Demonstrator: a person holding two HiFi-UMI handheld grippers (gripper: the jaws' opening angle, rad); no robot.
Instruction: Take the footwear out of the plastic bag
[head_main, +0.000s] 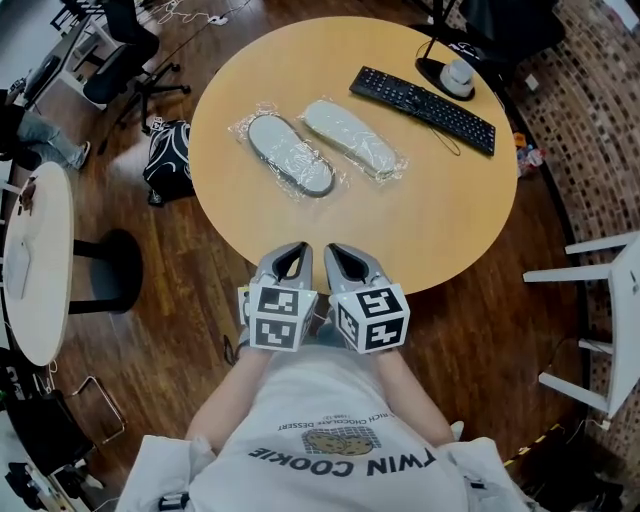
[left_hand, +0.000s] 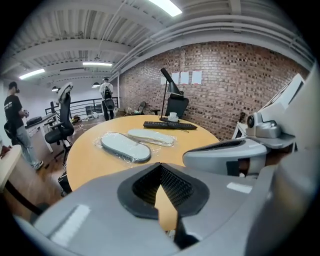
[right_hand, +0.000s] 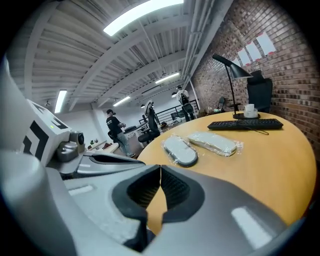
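Left gripper (head_main: 290, 258) and right gripper (head_main: 346, 260) side by side at the table (head_main: 450, 215) edge.
Both have their jaws together, empty; two slippers (head_main: 290, 155), still in plastic bags (head_main: 246, 128), lie well ahead near a keyboard (head_main: 425, 108).

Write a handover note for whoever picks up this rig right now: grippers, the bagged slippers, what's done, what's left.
Left gripper: jaws together, empty, above the near edge of the round table.
Right gripper: jaws together, empty, right beside the other one.
Things: the grey-rimmed slipper and the pale slipper lie side by side mid-table, each in its own clear plastic bag. The pale one is nearer the keyboard.
Done: nothing yet; both slippers are in their bags.
Left: open each bag and pull its slipper out.
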